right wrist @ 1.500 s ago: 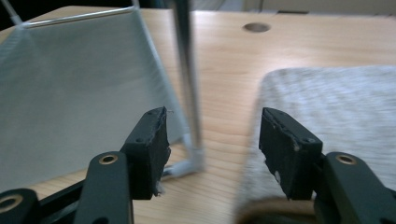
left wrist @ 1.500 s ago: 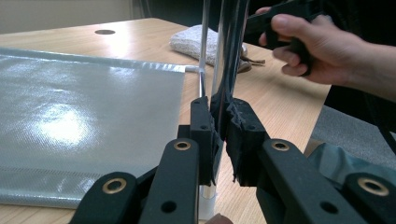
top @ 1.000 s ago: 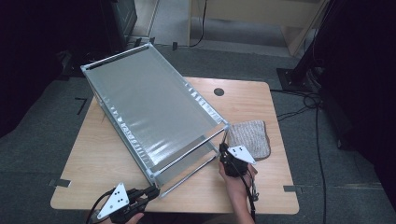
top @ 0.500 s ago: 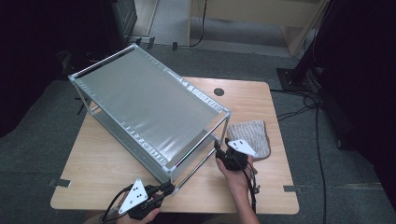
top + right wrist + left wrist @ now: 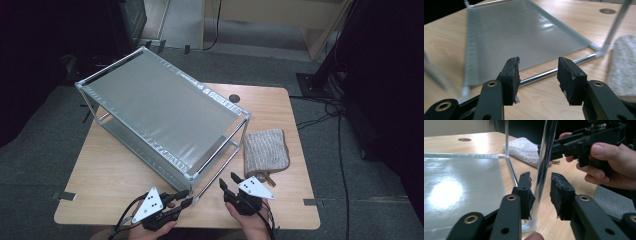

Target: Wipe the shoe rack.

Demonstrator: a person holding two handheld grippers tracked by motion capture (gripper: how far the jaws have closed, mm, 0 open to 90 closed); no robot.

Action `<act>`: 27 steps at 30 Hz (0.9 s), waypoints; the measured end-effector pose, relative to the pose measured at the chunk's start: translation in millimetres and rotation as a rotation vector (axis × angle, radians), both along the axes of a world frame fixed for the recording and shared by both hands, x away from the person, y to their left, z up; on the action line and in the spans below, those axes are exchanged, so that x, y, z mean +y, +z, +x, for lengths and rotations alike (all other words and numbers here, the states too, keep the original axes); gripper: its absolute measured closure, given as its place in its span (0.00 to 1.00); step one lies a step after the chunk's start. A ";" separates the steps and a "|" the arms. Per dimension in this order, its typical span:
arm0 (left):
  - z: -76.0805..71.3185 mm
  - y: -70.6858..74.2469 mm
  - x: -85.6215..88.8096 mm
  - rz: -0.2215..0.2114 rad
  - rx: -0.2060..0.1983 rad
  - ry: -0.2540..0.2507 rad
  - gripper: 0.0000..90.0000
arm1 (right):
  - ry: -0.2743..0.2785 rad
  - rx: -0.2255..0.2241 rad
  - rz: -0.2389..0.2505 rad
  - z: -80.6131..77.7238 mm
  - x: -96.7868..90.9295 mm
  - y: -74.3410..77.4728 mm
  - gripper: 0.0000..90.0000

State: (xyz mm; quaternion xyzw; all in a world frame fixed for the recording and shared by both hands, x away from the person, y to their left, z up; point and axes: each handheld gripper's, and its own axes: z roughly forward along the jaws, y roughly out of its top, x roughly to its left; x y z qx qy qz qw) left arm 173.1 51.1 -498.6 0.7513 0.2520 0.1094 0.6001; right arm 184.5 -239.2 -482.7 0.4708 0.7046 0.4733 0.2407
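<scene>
My left gripper (image 5: 186,198) sits at the near edge of the wooden table (image 5: 115,175), its jaws straddling the near upright post (image 5: 543,172) of the metal shelf rack (image 5: 165,117). In the left gripper view the chrome post rises between my two black pads; the left-hand pad (image 5: 526,192) lies against it or very nearly so, while the other pad stands clear of it with a gap showing, so the jaws are apart and not clamped, and they have just been opening with the post between them. The post ends in a white corner foot (image 5: 529,225) that rests on the table just below my jaws. My right gripper (image 5: 228,182) is just to the right of the rack's near corner, held in my right hand (image 5: 245,220), and its jaws stand apart with nothing between them. In the right gripper view I look over those two pads at the low front rail (image 5: 554,71) of the rack, which lies on the table a little beyond them, and at the grey lower shelf (image 5: 519,32) past it. The rack stands on the table at a slant to its edges, its far corner reaching past the table's far left side, with the silvery top shelf facing up. A grey knitted pouch (image 5: 265,152) lies flat on the table just right of the rack, near my right gripper but apart from it.
</scene>
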 end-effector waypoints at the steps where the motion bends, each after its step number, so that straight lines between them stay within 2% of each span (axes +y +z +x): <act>1: -1.5 0.4 4.7 -0.003 0.003 -0.001 0.75 | 0.007 -0.002 0.004 -2.2 2.8 -0.2 0.59; 5: -6.0 2.0 25.8 0.000 0.000 0.020 0.72 | 0.049 0.008 0.024 -10.3 16.5 -2.3 0.58; 9: -4.5 7.7 48.7 -0.024 0.009 0.072 0.70 | 0.138 0.001 0.012 -19.1 36.8 -3.1 0.53; 11: -2.4 8.8 64.6 -0.032 0.010 0.112 0.70 | 0.183 -0.020 -0.006 -25.3 47.1 -2.7 0.51; 13: 0.0 7.5 78.3 -0.041 0.018 0.146 0.70 | 0.222 -0.029 0.001 -30.2 55.9 -1.6 0.50; 16: 6.9 5.4 94.0 -0.057 0.039 0.222 0.70 | 0.252 -0.042 0.012 -34.1 64.9 -1.4 0.50; 18: 9.8 3.6 98.0 -0.063 0.052 0.248 0.71 | 0.250 -0.044 0.013 -34.0 69.8 -1.9 0.51; 21: 11.5 0.4 99.1 -0.042 0.051 0.251 0.71 | 0.240 -0.046 0.021 -31.4 77.9 -2.5 0.59; 27: 12.6 -0.7 98.3 -0.033 0.043 0.252 0.71 | 0.201 -0.058 0.014 -28.7 82.2 -2.9 0.88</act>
